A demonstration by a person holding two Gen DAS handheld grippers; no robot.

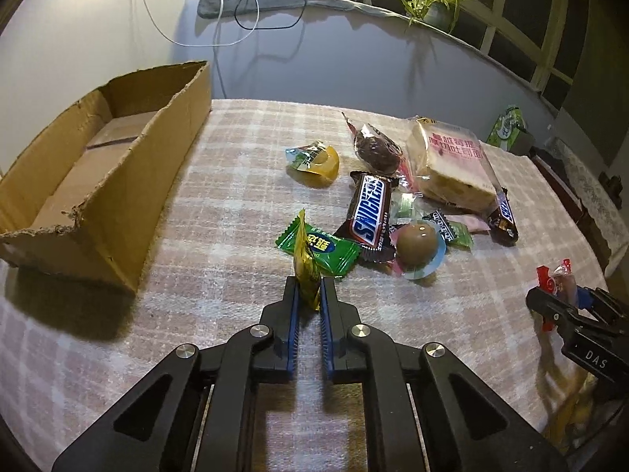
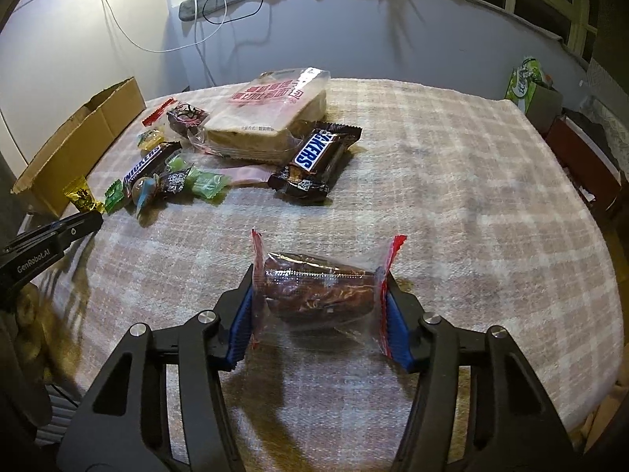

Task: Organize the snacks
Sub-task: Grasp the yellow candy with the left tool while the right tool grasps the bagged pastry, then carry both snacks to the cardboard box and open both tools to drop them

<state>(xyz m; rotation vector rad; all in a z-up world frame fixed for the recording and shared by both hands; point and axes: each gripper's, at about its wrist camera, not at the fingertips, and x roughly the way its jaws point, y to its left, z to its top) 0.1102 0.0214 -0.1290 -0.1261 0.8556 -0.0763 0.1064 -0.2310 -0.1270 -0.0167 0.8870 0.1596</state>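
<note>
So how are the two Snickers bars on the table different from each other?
The nearer Snickers bar lies on the right of the pile, partly resting against the bread pack. The farther Snickers bar lies on the left among small candies, closer to the cardboard box. Both have brown wrappers with blue lettering, and neither is held.

Table covered with a pink-and-white plaid woven cloth [image 1: 243, 165], set against a plain pale lilac wall [image 1: 354, 63] that carries soft shadows under warm indoor light. Grey padded ledge [image 1: 275, 0] along the wall top, bearing a white charger with looping white and black cables [image 1: 243, 19] and a green spider plant in a grey pot [image 1: 436, 4]. Cream-framed window panes [image 1: 523, 35] showing dark outside; green tissue box [image 2: 526, 82] beyond the far right table edge.
</note>
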